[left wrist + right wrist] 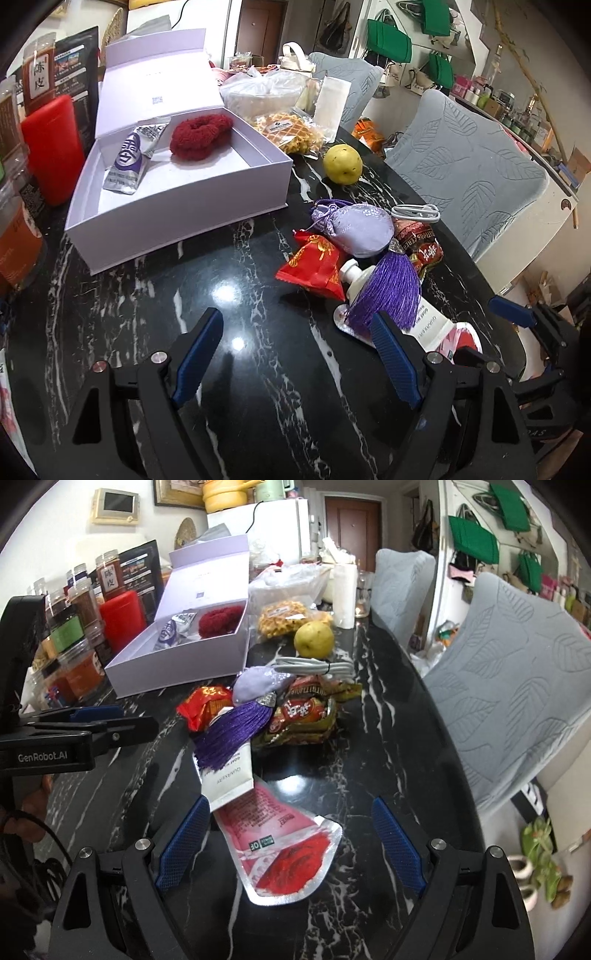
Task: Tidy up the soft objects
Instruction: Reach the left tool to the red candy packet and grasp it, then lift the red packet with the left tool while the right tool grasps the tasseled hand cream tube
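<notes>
Both grippers, left gripper (295, 354) and right gripper (290, 843), hover spread and empty. Best to pinch the lilac pouch (364, 230) by its body and lift the tassel (388, 295) clear before moving to the box (177, 218).

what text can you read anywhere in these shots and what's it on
"GenRobot.AI" on the black body of the left gripper.
"陈皮" on the label of a brown jar.
"QUARXERY" on the white tube; its smaller lines are too blurred.
"OF" on a dark tag on the pink and red pouch; the rest is too small.
Red snack packet, brown snack packs and silver sachet: print is not legible.
</notes>
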A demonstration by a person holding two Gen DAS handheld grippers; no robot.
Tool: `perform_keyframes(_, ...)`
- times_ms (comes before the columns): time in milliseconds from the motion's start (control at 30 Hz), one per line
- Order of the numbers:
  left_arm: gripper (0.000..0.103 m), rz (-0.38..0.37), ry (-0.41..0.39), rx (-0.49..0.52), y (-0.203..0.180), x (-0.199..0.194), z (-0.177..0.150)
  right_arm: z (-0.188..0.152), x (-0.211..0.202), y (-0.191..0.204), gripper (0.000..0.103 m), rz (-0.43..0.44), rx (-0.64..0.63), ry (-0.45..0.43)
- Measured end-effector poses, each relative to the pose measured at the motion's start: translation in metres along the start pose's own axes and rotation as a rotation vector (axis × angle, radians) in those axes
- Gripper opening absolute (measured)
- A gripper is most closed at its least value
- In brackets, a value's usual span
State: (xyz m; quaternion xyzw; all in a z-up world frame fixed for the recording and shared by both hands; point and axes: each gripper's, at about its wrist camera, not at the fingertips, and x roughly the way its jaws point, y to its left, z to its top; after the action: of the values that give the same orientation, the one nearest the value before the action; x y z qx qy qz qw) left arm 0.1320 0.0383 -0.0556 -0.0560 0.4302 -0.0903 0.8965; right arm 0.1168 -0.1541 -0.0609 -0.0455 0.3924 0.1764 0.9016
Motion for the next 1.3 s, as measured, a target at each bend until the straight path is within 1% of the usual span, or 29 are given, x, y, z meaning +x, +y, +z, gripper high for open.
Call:
perform_keyframes(167, 0.082, -0.029, 0.004, 0.008, -0.002, 0.014, 0.01, 0.003, 0.011, -0.005, 0.091, 0.032, 0.016, 0.011)
perform_keyframes(300, 0.081, 0.001, -0.007, 0.049, -0.006, 0.026, 0.023, 0.005, 0.019, -0.008, 0.091, 0.026, 0.019, 0.022)
perform_keyframes(367, 0.072, 0.0, -0.019, 0.074, -0.007, 0.033, 0.027, 0.005, 0.021, -0.01, 0.091, 0.024, 0.026, 0.024)
perform_keyframes(400, 0.07, -0.003, -0.017, 0.079, -0.007, 0.036, 0.029, 0.006, 0.022, -0.012, 0.091, 0.025, 0.032, 0.025)
perform_keyframes(467, 0.057, -0.022, 0.002, 0.085, -0.007, 0.045, 0.034, 0.008, 0.023, -0.015, 0.091, 0.032, 0.049, 0.03)
perform_keyframes(500, 0.053, -0.029, 0.008, 0.085, -0.007, 0.047, 0.035, 0.009, 0.024, -0.017, 0.091, 0.035, 0.056, 0.032)
perform_keyframes(533, 0.047, -0.042, 0.02, 0.085, -0.007, 0.053, 0.038, 0.009, 0.025, -0.018, 0.091, 0.038, 0.064, 0.034)
perform_keyframes(567, 0.045, -0.049, 0.031, 0.084, -0.006, 0.056, 0.039, 0.01, 0.026, -0.019, 0.091, 0.041, 0.071, 0.036)
perform_keyframes(633, 0.045, -0.059, 0.053, 0.082, -0.006, 0.064, 0.04, 0.012, 0.026, -0.019, 0.091, 0.047, 0.075, 0.036)
perform_keyframes(700, 0.045, -0.066, 0.051, 0.086, -0.005, 0.068, 0.042, 0.013, 0.026, -0.018, 0.091, 0.046, 0.07, 0.036)
perform_keyframes(800, 0.045, -0.061, 0.047, 0.133, -0.009, 0.073, 0.044, 0.014, 0.028, -0.016, 0.091, 0.055, 0.067, 0.038)
perform_keyframes(900, 0.045, -0.063, 0.064, 0.198, -0.017, 0.082, 0.047, 0.014, 0.029, -0.015, 0.091, 0.068, 0.069, 0.045)
perform_keyframes(933, 0.045, -0.066, 0.065, 0.203, -0.018, 0.083, 0.049, 0.014, 0.029, -0.014, 0.091, 0.071, 0.07, 0.046)
perform_keyframes(1000, 0.043, -0.076, 0.065, 0.205, -0.018, 0.086, 0.051, 0.013, 0.029, -0.011, 0.091, 0.074, 0.066, 0.046)
perform_keyframes(1033, 0.039, -0.077, 0.06, 0.207, -0.018, 0.086, 0.051, 0.013, 0.028, -0.01, 0.091, 0.074, 0.063, 0.045)
perform_keyframes(1067, 0.038, -0.076, 0.055, 0.207, -0.018, 0.087, 0.051, 0.013, 0.027, -0.008, 0.091, 0.074, 0.057, 0.043)
perform_keyframes(1167, 0.038, -0.079, 0.042, 0.198, -0.018, 0.082, 0.048, 0.013, 0.025, -0.003, 0.091, 0.077, 0.042, 0.036)
perform_keyframes(1300, 0.038, -0.067, 0.049, 0.191, -0.014, 0.071, 0.039, 0.013, 0.027, 0.001, 0.091, 0.102, 0.043, 0.039)
